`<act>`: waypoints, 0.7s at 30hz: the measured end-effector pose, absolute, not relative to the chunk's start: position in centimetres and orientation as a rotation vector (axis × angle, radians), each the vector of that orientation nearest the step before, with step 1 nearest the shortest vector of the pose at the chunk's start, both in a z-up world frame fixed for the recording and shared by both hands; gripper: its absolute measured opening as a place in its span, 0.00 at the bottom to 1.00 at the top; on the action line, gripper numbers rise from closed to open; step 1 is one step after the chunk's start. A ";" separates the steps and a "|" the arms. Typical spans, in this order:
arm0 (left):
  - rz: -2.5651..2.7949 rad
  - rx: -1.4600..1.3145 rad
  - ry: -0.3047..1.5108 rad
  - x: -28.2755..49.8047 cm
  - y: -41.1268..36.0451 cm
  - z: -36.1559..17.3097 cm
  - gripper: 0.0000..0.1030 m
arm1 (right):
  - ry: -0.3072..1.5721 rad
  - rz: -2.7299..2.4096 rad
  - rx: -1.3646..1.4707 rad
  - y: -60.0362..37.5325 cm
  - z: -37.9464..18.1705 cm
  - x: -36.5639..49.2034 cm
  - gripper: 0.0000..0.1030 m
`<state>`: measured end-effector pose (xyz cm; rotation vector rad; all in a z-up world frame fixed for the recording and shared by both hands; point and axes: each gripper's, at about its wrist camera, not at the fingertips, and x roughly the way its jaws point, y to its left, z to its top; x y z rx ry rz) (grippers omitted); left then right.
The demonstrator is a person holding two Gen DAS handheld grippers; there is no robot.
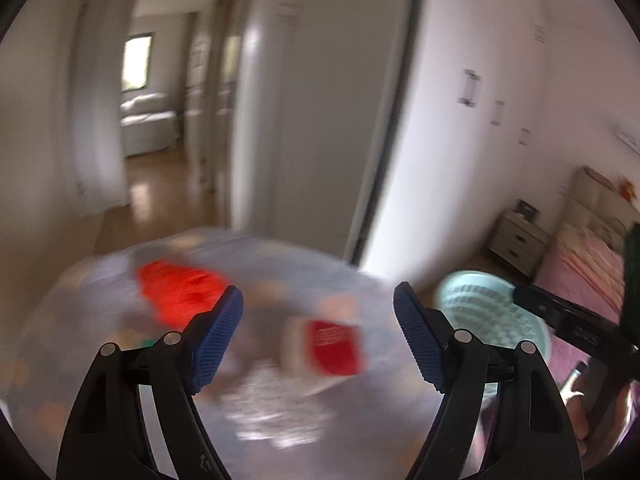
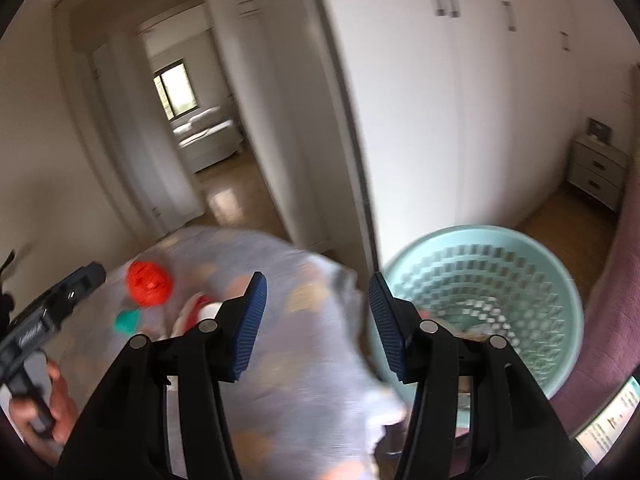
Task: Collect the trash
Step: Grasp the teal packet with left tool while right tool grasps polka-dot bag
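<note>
trash bag, no writing readable, mint basket

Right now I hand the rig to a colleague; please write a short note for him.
Left hand-held gripper: open, holding nothing, over the patterned cloth.
Right hand-held gripper: open, holding nothing, between cloth and mint basket.
On the cloth: red crumpled piece, green scrap, red-and-white wrapper.
Done: basket seems to hold some items; blurred.
Left: move the cloth's trash into the basket.

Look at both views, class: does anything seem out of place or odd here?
Yes: bits of litter, including a crumpled red piece, a small green scrap and a red packet, lie scattered on the grey patterned cloth beside the mint basket.
</note>
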<state>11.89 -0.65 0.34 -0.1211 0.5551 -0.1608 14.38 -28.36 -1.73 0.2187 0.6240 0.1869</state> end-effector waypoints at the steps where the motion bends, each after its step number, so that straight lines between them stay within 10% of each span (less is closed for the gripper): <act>1: -0.132 -0.143 0.566 12.0 1.1 -0.1 0.73 | 0.628 0.203 0.212 -27.4 -1.9 14.5 0.48; 21: 0.008 -0.213 0.789 16.0 10.3 -8.6 0.71 | 0.795 0.482 0.024 -12.7 -8.2 15.3 0.44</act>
